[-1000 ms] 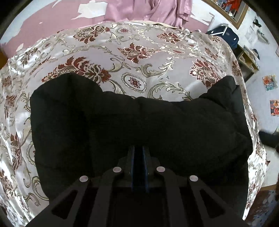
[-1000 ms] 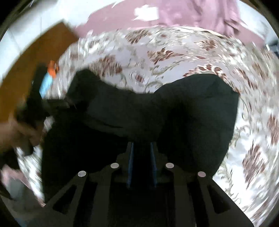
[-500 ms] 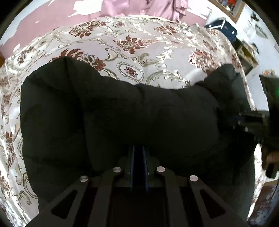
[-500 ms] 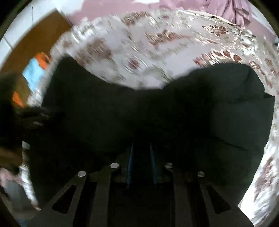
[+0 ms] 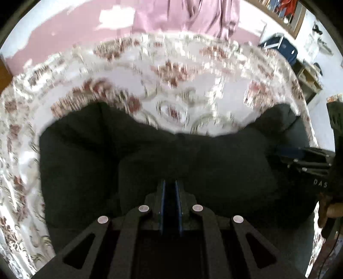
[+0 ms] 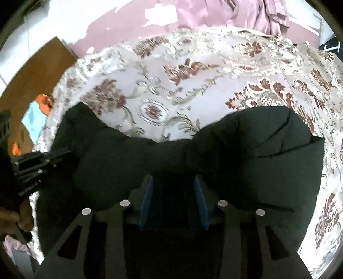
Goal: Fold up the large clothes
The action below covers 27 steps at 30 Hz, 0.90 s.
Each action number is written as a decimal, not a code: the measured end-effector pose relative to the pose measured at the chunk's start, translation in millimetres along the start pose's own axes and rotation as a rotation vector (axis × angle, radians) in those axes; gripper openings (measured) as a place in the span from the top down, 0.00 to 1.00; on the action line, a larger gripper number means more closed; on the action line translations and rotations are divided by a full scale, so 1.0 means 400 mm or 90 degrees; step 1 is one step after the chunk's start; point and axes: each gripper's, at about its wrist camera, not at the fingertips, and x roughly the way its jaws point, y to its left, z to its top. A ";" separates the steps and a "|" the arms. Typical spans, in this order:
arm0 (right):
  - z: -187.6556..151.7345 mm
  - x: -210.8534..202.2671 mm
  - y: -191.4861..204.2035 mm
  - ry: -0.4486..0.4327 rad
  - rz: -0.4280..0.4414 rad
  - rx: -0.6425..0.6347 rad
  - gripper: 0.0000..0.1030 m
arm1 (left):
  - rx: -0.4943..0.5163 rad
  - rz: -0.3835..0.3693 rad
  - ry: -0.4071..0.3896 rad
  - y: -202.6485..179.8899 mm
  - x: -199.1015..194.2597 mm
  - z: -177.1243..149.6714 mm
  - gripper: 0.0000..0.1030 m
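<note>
A large black garment (image 5: 193,163) lies bunched on a bed with a white, floral-patterned cover (image 5: 171,85). My left gripper (image 5: 170,188) is shut on the garment's near edge, its blue pads close together. In the right wrist view the same garment (image 6: 246,163) fills the lower half. My right gripper (image 6: 173,188) stands open over the cloth, its blue pads wide apart. The right gripper also shows at the right edge of the left wrist view (image 5: 310,161), and the left gripper at the left edge of the right wrist view (image 6: 36,163).
A pink curtain (image 5: 186,17) hangs behind the bed. A dark blue bag (image 5: 280,47) and a wooden shelf (image 5: 308,79) stand at the far right. A wooden board (image 6: 32,73) and orange and blue items (image 6: 36,111) lie left of the bed.
My right gripper has opened, its pads now wide apart. The left gripper stays shut on the garment and the view has shifted, with the bed cover blurred.
</note>
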 end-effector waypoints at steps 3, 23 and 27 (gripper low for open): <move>-0.005 0.018 -0.012 0.014 -0.019 -0.022 0.66 | 0.017 0.002 0.001 -0.024 0.012 -0.030 0.91; -0.077 0.089 0.021 0.030 -0.023 -0.070 0.65 | 0.044 0.035 0.010 -0.065 0.100 -0.113 0.91; -0.077 0.100 0.030 0.038 -0.038 -0.088 0.65 | 0.057 0.053 0.015 -0.075 0.109 -0.113 0.91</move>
